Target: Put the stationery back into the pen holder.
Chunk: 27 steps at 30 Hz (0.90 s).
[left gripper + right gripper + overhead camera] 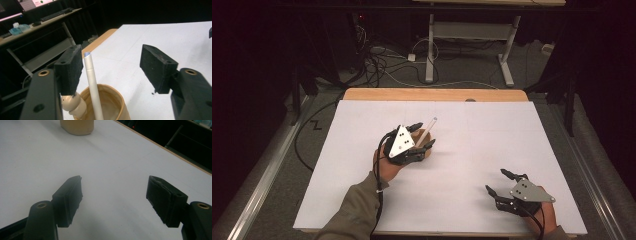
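A tan cup (110, 102) stands on the white table, and a white pen (93, 82) with a blue tip leans out of it. A small wooden knob (73, 105) sits at the cup's rim. My left gripper (112, 67) is open just above the cup, its jaws wide apart with the pen close beside the left pad (71, 67). From the high view, the left gripper (419, 136) hovers over the cup (428, 150) near the table's middle, the pen (426, 131) slanting up and away. My right gripper (498, 181) rests open near the front right, holding nothing. The cup's base (77, 126) appears far off in the right gripper view.
The white sheet (492, 130) covers the wooden table (432, 93). Beyond the far edge are cables (382, 65) on the floor and a desk frame (472, 45). A shelf with a bottle (17, 27) stands off the table's side.
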Available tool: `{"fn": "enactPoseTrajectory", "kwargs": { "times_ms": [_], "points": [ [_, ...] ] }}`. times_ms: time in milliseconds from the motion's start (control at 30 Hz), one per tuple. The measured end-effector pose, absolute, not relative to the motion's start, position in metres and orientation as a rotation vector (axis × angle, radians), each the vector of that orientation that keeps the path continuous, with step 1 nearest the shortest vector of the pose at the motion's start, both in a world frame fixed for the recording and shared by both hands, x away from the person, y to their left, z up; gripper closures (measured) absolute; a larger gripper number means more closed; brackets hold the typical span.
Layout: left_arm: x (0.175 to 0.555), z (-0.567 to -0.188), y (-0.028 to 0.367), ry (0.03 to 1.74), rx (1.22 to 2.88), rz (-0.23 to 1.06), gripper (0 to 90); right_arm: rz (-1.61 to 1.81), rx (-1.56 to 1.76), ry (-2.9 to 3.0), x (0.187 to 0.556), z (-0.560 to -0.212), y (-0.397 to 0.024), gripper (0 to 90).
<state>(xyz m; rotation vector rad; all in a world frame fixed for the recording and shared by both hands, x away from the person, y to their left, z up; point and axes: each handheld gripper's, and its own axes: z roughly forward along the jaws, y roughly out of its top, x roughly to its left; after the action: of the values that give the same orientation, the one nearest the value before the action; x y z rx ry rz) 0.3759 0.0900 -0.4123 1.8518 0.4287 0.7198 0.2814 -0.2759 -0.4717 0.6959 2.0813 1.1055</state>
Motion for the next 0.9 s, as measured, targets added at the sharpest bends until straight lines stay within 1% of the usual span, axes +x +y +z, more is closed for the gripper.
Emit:
{"fn": "enactPoseTrajectory", "kwargs": {
  "times_ms": [33, 133, 167, 333, 400, 900],
  "points": [
    [0.375, -0.411, 0.089, 0.428, 1.854, 0.728, 30.2, 1.106, 0.696, 2.081, 0.281, -0.472, -0.276, 28.8],
    [0.371, -0.410, 0.088, 0.426, 1.848, 0.736, 27.4, 1.106, 0.695, 2.081, 0.281, -0.471, -0.276, 28.8],
    [0.370, -0.409, 0.087, 0.423, 1.850, 0.735, 23.8, 1.107, 0.695, 2.081, 0.281, -0.471, -0.276, 28.8],
    [0.365, -0.410, 0.083, 0.404, 1.881, 0.722, 22.7, 1.107, 0.695, 2.079, 0.281, -0.471, -0.276, 28.8],
    [0.363, -0.410, 0.081, 0.395, 1.900, 0.731, 17.9, 1.109, 0.695, 2.078, 0.281, -0.471, -0.277, 28.7],
    [0.350, -0.406, 0.078, 0.349, 1.949, 0.728, 17.9, 1.108, 0.688, 2.079, 0.281, -0.470, -0.276, 28.8]
  ]
}}
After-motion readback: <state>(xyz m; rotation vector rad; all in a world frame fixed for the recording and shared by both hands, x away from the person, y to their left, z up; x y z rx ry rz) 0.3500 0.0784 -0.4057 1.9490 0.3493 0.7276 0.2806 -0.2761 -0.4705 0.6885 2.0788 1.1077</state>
